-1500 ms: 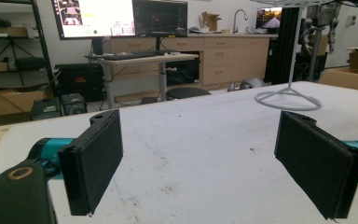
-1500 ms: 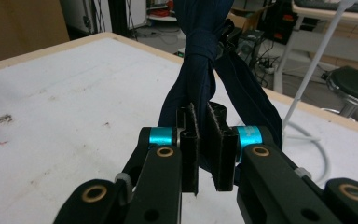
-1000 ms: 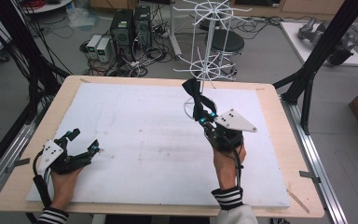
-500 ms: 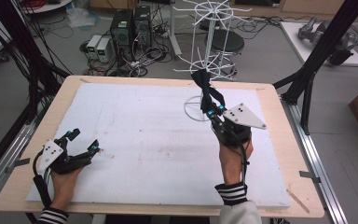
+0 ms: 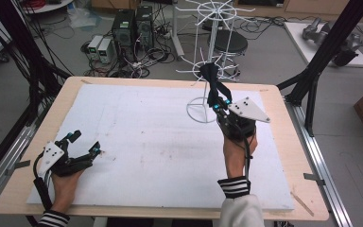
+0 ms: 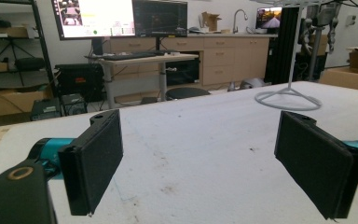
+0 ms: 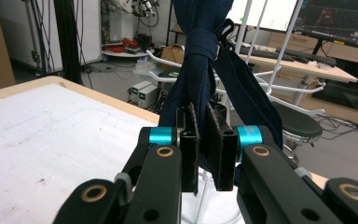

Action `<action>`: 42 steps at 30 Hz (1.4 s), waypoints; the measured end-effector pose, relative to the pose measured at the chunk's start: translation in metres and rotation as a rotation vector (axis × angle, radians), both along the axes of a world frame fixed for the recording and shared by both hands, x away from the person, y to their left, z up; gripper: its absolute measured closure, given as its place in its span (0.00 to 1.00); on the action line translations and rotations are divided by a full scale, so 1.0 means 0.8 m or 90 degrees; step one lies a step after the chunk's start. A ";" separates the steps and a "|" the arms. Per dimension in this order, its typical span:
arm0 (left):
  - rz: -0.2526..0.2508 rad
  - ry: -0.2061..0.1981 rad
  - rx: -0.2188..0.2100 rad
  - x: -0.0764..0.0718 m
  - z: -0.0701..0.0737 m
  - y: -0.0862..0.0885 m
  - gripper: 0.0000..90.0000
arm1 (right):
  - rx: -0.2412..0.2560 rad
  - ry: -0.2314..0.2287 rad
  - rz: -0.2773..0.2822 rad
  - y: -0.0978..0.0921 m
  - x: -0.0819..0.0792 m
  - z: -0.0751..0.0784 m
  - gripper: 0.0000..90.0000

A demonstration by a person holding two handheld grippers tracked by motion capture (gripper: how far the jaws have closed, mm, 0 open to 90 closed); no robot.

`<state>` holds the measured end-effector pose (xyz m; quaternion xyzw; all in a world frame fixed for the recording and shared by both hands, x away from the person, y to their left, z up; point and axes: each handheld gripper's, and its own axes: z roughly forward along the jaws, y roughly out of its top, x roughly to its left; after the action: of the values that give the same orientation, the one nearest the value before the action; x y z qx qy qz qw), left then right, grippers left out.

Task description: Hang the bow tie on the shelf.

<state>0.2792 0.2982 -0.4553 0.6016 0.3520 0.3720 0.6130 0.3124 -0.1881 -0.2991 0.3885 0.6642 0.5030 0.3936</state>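
Note:
A dark navy cloth strap [image 5: 212, 81], knotted near its top, hangs upright from my right gripper [image 5: 220, 106], which is shut on its lower part. In the right gripper view the jaws pinch the strap [image 7: 199, 56] between their pads at my right gripper [image 7: 205, 145]. The strap's top reaches the lower arms of a white wire rack [image 5: 216, 28], whose ring base [image 5: 202, 112] stands on the table's far right part. My left gripper [image 5: 86, 143] rests low at the near left, open, with nothing between its pads [image 6: 93, 163].
A white foam sheet [image 5: 146, 142] covers the wooden table [image 5: 23, 189]. The rack's base [image 6: 289, 98] lies ahead of the left gripper, to its right. Black frame posts [image 5: 326, 52] flank the table. Computers and cables sit on the floor beyond.
My right gripper has carried the strap farther away and to the right, up to the wire rack. The left gripper has stayed put.

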 end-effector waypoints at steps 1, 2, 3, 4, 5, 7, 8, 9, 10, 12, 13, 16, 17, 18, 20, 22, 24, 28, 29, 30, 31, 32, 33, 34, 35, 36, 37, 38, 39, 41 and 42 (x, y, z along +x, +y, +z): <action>0.000 0.000 0.000 0.000 0.000 0.000 0.17 | 0.000 0.001 0.000 0.000 0.002 0.000 0.93; 0.000 0.000 0.000 0.000 0.000 0.000 0.17 | -0.002 0.004 -0.003 0.000 0.004 -0.001 0.93; 0.000 0.000 0.000 0.000 0.000 0.000 0.17 | -0.005 0.004 -0.005 0.000 0.006 -0.001 0.93; 0.000 0.000 0.000 0.000 0.000 0.000 0.17 | -0.004 0.005 -0.005 -0.001 0.008 -0.001 0.93; 0.000 0.000 -0.001 0.000 0.000 0.000 0.17 | -0.004 0.008 -0.007 -0.001 0.010 -0.002 0.93; 0.000 0.000 -0.001 0.000 0.000 0.000 0.17 | -0.005 0.012 -0.010 0.000 0.013 -0.003 0.93; 0.000 0.000 -0.001 0.000 0.000 0.000 0.17 | -0.002 0.015 -0.008 0.000 0.015 -0.004 0.93; 0.000 0.000 -0.001 0.000 0.000 0.000 0.17 | -0.002 0.015 -0.008 0.000 0.015 -0.004 0.93; 0.000 0.000 -0.002 0.000 0.000 0.000 0.17 | -0.004 0.018 -0.010 0.002 0.018 -0.005 0.93; 0.000 0.000 -0.004 0.000 0.000 0.000 0.17 | -0.005 0.019 -0.011 0.002 0.018 -0.006 0.93; 0.000 0.000 -0.004 0.000 0.000 0.000 0.17 | -0.004 0.020 -0.012 0.003 0.020 -0.006 0.93; 0.000 -0.001 -0.004 0.000 0.000 0.000 0.17 | -0.008 0.028 -0.014 0.004 0.025 -0.009 0.93; 0.000 -0.001 -0.004 0.000 0.000 0.000 0.17 | -0.008 0.028 -0.014 0.004 0.025 -0.009 0.93; 0.000 0.001 0.000 0.000 0.000 0.000 0.17 | -0.008 0.030 -0.014 0.004 0.026 -0.010 0.93; 0.000 0.001 -0.001 0.000 0.000 0.000 0.17 | -0.012 0.039 -0.017 0.005 0.032 -0.013 0.93; 0.000 0.000 -0.003 0.000 0.000 0.000 0.17 | -0.013 0.042 -0.018 0.005 0.034 -0.015 0.93; 0.000 0.000 -0.001 0.000 0.000 0.000 0.17 | -0.012 0.044 -0.017 0.006 0.037 -0.016 0.93; 0.000 0.000 -0.002 0.000 0.000 0.000 0.17 | -0.015 0.052 -0.016 0.007 0.041 -0.019 0.93; 0.000 0.000 -0.002 0.000 0.000 0.000 0.17 | -0.015 0.055 -0.018 0.008 0.041 -0.019 0.93; 0.000 0.000 -0.002 0.000 0.000 0.000 0.17 | -0.015 0.054 -0.015 0.008 0.042 -0.020 0.93; 0.000 0.000 -0.002 0.000 0.000 0.000 0.17 | -0.014 0.054 -0.017 0.009 0.042 -0.020 0.93; 0.000 0.000 -0.002 0.000 0.000 0.000 0.17 | -0.015 0.054 -0.018 0.009 0.043 -0.020 0.93; 0.000 0.000 -0.003 0.000 0.000 0.000 0.17 | -0.012 0.054 -0.017 0.010 0.042 -0.020 0.93; 0.000 0.000 -0.002 0.000 0.000 0.000 0.17 | -0.012 0.053 -0.017 0.010 0.041 -0.020 0.93; -0.001 0.001 -0.002 0.000 0.000 0.000 0.17 | -0.014 0.051 -0.018 0.010 0.040 -0.019 0.93; 0.000 0.001 -0.002 0.000 0.000 0.000 0.17 | -0.016 0.046 -0.015 0.011 0.039 -0.019 0.93; 0.000 0.001 -0.002 0.000 0.000 0.000 0.17 | -0.014 0.043 -0.015 0.011 0.037 -0.018 0.93; 0.000 0.000 -0.001 0.000 0.000 0.000 0.17 | -0.012 0.038 -0.014 0.010 0.035 -0.017 0.93; 0.000 0.000 -0.001 0.000 0.000 0.000 0.17 | -0.010 0.035 -0.014 0.010 0.033 -0.015 0.93; 0.000 0.000 -0.002 0.000 0.000 0.000 0.17 | -0.006 0.027 -0.015 0.009 0.027 -0.012 0.93; 0.000 0.000 -0.002 0.000 0.000 0.000 0.17 | -0.005 0.022 -0.014 0.008 0.025 -0.010 0.93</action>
<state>0.2793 0.2983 -0.4553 0.6008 0.3525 0.3715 0.6139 0.3322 -0.1819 -0.3074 0.4031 0.6686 0.4893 0.3887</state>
